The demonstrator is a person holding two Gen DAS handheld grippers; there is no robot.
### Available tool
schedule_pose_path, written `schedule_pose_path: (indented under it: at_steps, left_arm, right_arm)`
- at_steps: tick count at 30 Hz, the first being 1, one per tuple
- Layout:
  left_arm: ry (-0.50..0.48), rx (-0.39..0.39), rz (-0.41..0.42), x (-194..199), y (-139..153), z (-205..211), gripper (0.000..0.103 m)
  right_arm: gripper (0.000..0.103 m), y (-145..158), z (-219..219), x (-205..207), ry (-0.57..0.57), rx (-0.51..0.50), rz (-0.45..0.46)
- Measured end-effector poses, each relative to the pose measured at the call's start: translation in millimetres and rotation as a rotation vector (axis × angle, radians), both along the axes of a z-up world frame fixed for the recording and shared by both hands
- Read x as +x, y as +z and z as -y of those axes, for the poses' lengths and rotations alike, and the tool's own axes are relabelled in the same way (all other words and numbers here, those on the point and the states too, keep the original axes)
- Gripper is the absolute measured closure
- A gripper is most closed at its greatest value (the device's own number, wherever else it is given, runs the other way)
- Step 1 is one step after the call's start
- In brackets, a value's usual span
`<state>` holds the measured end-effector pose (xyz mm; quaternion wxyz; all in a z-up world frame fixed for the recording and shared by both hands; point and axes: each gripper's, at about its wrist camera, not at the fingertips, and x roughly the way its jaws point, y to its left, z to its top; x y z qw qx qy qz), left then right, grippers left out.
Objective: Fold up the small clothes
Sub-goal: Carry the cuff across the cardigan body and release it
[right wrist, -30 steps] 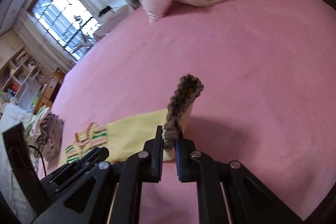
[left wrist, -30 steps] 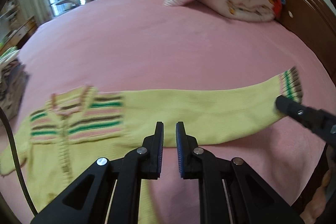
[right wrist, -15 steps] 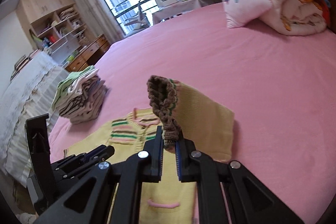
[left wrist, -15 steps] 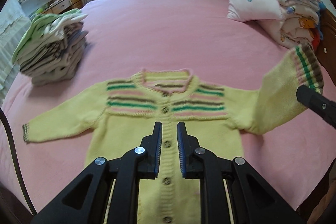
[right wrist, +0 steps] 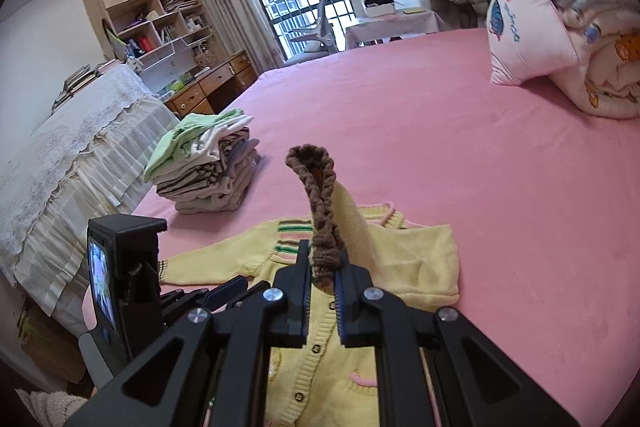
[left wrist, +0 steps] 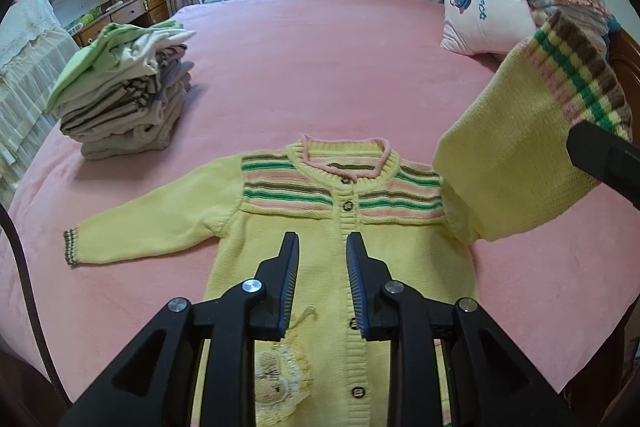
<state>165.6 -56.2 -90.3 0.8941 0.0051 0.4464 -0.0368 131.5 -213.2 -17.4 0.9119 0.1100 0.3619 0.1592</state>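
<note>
A yellow knitted cardigan (left wrist: 280,227) with pink, green and brown stripes lies face up and buttoned on the pink bed (left wrist: 320,47). Its left sleeve lies flat and spread out. My left gripper (left wrist: 322,239) hovers over the button band; its jaws are opening and nothing is between them. My right gripper (right wrist: 323,247) is shut on the brown striped cuff (right wrist: 320,195) of the other sleeve. That sleeve (left wrist: 520,155) is lifted off the bed and bent in towards the cardigan's body (right wrist: 248,251). In the left wrist view the right gripper's finger (left wrist: 604,159) shows at the right edge.
A stack of folded clothes (left wrist: 128,95) stands on the bed at the back left. A pink pillow (left wrist: 484,15) and a rolled quilt (right wrist: 600,67) lie at the back right. Shelves, a desk and a barred window stand beyond the bed.
The left gripper has swung from the outstretched sleeve to above the cardigan's front, and its jaws have parted. The right gripper has lifted the cuff and carried the sleeve inward.
</note>
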Motion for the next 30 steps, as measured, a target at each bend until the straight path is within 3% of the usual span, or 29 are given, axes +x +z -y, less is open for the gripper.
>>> schedule_pose_path:
  at_steps: [12,22,27,30]
  left_arm:
    - [0.096,0.0,-0.011,-11,-6,-58,0.078]
    - [0.165,-0.01,-0.05,-10,-29,-100,0.078]
    - [0.191,0.008,-0.047,-14,-34,-118,0.076]
    - [0.204,0.01,-0.055,-14,-36,-126,0.075]
  right_arm:
    - [0.093,-24,-47,19,0.066,0.005,-0.063]
    - [0.092,-86,-97,31,0.123,-0.061,-0.183]
    - [0.084,-117,-117,40,0.143,-0.065,-0.257]
    - [0.066,-130,-127,41,0.161,-0.048,-0.297]
